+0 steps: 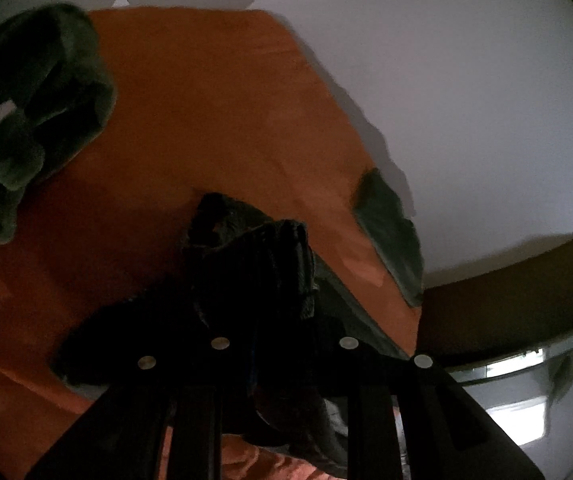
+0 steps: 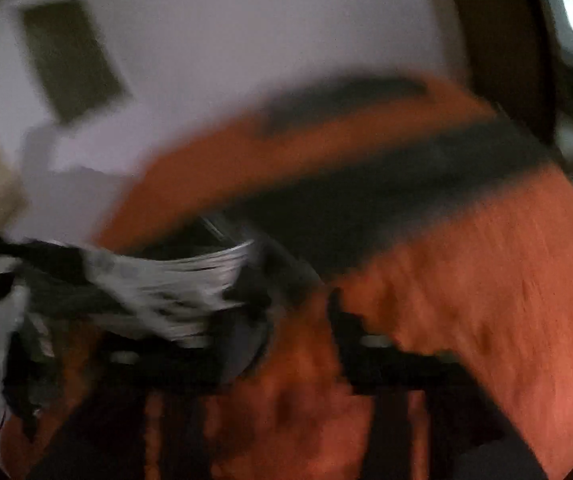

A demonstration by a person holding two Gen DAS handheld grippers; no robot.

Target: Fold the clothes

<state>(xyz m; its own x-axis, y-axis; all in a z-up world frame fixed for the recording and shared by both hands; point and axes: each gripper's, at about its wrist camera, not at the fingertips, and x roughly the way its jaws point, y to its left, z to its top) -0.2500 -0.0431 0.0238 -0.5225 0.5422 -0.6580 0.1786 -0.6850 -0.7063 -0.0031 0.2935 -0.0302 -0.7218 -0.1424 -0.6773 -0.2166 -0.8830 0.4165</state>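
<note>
Folding looks barely begun: on the orange bedspread (image 1: 206,120) the left gripper (image 1: 282,344) clenches a dark garment (image 1: 254,264), the right gripper (image 2: 298,352) hangs released and empty, with a green heap (image 1: 38,112) unfolded beyond

An orange-covered bed (image 1: 206,112) carries a rumpled dark green garment (image 1: 42,108) far left and a folded green one (image 1: 390,232) at its right edge.

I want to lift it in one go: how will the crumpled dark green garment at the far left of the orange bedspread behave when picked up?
The dark green garment lies in soft bunched folds, so it will likely droop and unfurl. It looks thick, so probably somewhat bulky. Hardly slippery on the orange bedspread.
</note>
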